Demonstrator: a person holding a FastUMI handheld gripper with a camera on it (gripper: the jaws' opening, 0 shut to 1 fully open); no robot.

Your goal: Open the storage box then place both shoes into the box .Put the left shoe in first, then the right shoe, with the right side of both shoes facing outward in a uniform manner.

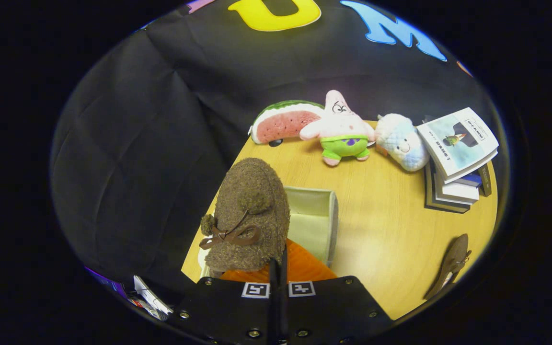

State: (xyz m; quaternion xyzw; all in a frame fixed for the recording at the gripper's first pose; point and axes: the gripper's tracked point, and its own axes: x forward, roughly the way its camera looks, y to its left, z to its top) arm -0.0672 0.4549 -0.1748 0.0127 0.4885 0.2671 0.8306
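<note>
A brown fuzzy shoe with a bow, pompoms and an orange lining hangs toe-away just ahead of my gripper. The two fingers are pressed close together on the edge of its opening, so the gripper is shut on it. Below and just beyond the shoe stands the cream storage box, open at the top, partly hidden by the shoe. The second brown shoe lies on its side on the wooden table, off to the right of the fingers.
Along the table's far edge lie a watermelon-slice plush, a pink starfish plush and a pale blue plush. A stack of books sits at the far right. The table's left edge drops off beside the box.
</note>
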